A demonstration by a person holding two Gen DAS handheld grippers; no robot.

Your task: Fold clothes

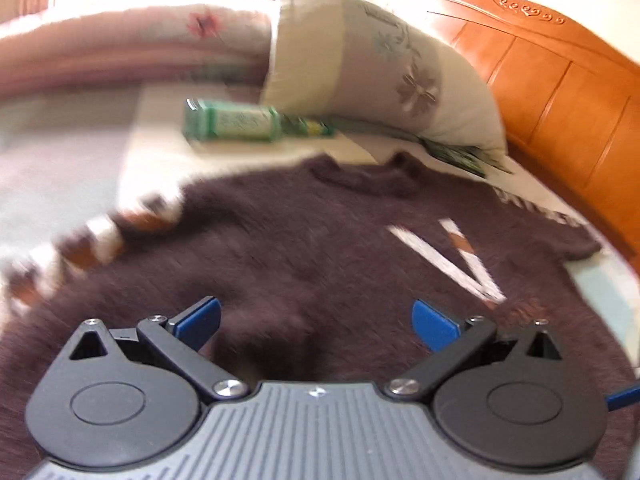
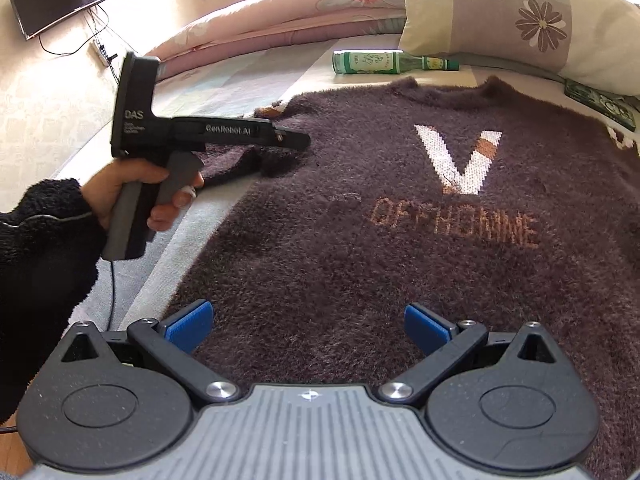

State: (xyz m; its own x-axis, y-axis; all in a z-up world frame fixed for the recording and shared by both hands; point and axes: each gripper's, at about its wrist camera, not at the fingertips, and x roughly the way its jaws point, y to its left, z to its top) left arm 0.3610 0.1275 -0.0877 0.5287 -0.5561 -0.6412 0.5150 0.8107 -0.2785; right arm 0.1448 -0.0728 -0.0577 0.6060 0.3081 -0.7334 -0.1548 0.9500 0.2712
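Sweater [image 2: 400, 240] is spread face-up on the bed [image 2: 224, 80], front showing, not one fold in the body yet, so the task looks to be at the start: both sleeves and the body fold are all left. Nearest, right gripper [image 2: 308, 328] hovers over the lower hem area, jaws spread wide, nothing between the blue pads [image 2: 188, 326]. Left gripper [image 1: 316, 324] reads the same in its own view: blue pads apart, empty, low over the knit; that view is motion-blurred. From the right wrist view the left tool sits out by the sweater's left sleeve [image 2: 256, 160], which lies bunched at the body's edge; a hand [image 2: 136, 188] in a dark fuzzy cuff grips the handle, and whether the tips touch the sleeve cannot be told. Fabric: dark brown, fuzzy, thick knit, white-and-tan V [image 2: 460, 160] on the chest with tan lettering below, striped cuffs. Likely bulky and clingy, so folds should hold. Beyond the collar: green glass bottle [image 2: 384, 62] lying on its side, near the collar but apart; floral pillow [image 2: 520, 20]; pink quilt [image 2: 280, 4]; wooden headboard [image 1: 560, 92].
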